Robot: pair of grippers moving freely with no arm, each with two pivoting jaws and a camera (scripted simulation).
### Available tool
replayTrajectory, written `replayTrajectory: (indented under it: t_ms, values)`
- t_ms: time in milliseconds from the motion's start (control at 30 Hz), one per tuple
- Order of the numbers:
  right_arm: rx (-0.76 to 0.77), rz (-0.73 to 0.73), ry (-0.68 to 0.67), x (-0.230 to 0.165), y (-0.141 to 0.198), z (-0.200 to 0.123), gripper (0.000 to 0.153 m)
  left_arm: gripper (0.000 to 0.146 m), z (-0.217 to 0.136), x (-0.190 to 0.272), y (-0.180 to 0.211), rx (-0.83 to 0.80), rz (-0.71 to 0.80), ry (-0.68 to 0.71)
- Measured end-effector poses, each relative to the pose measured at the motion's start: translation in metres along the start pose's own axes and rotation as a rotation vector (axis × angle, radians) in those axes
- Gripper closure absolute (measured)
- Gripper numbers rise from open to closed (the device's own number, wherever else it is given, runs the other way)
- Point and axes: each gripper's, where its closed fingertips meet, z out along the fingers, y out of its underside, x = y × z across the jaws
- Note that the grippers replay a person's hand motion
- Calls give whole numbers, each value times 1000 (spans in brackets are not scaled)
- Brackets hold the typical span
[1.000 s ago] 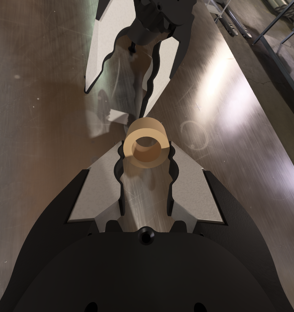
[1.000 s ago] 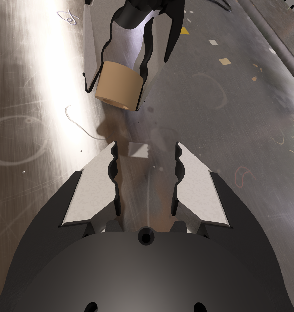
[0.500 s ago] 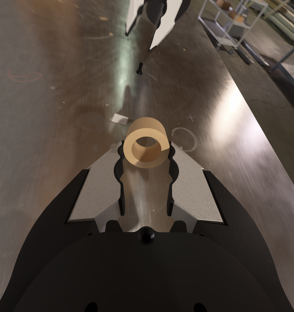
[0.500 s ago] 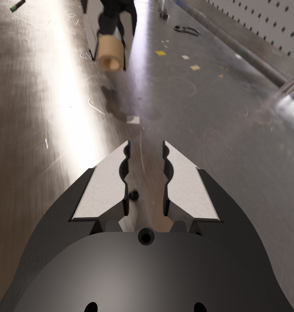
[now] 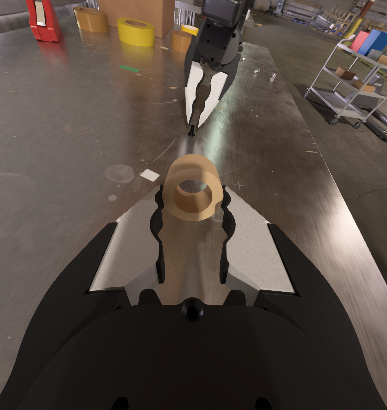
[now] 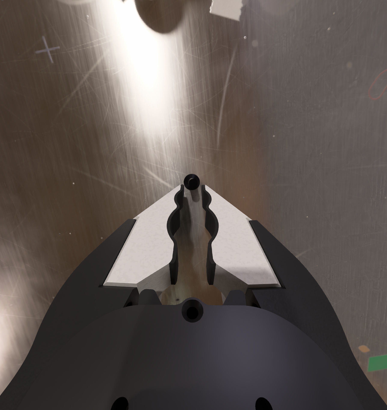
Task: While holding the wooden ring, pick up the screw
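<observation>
My left gripper (image 5: pixel 192 188) is shut on the tan wooden ring (image 5: pixel 193 192) and holds it above the metal table (image 5: pixel 54 155), hole facing the camera. A small black screw (image 5: pixel 191 131) stands on the table ahead of it. My right gripper (image 5: pixel 194 124) points down at the screw. In the right wrist view the right gripper (image 6: pixel 191 187) is narrowly open, and the screw (image 6: pixel 191 182) sits just at its fingertips (image 6: pixel 179 188), with a small gap on each side.
At the table's far end stand a red dispenser (image 5: pixel 43 22), yellow (image 5: pixel 136 31) and brown (image 5: pixel 90 18) tape rolls and a cardboard box (image 5: pixel 143 10). A white patch (image 5: pixel 149 174) lies near the ring. The table edge runs on the right, with a metal cart (image 5: pixel 356 84) beyond it.
My right gripper has tilted to point down over the screw and narrowed its jaws around it. My left gripper has drawn back and risen, still holding the ring.
</observation>
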Motion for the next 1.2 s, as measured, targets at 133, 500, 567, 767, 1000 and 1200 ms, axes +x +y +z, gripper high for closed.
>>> replayTrajectory:
  t_ms: [133, 500, 567, 767, 1000, 1200]
  values:
    - [-89, 36, -37, -2, -5, 4, 135, 94, 0, 16, 5, 8, -5, -21]
    - [-196, -13, -34, 0, 4, 9, 144, 94, -8, 40, 22, 25, -43, -76]
    - [-197, -17, -44, 0, 4, 9, 144, 94, -8, 43, 24, 31, -45, -76]
    - [-182, -18, -74, 0, 4, 9, 145, 94, -6, 45, 28, 45, -53, -74]
    - [-76, -15, -74, 3, -3, 8, 145, 94, -9, 40, 26, 90, -69, -105]
    - [524, 101, -31, 13, -66, 3, 145, 94, -2, 27, 25, 115, -55, -193]
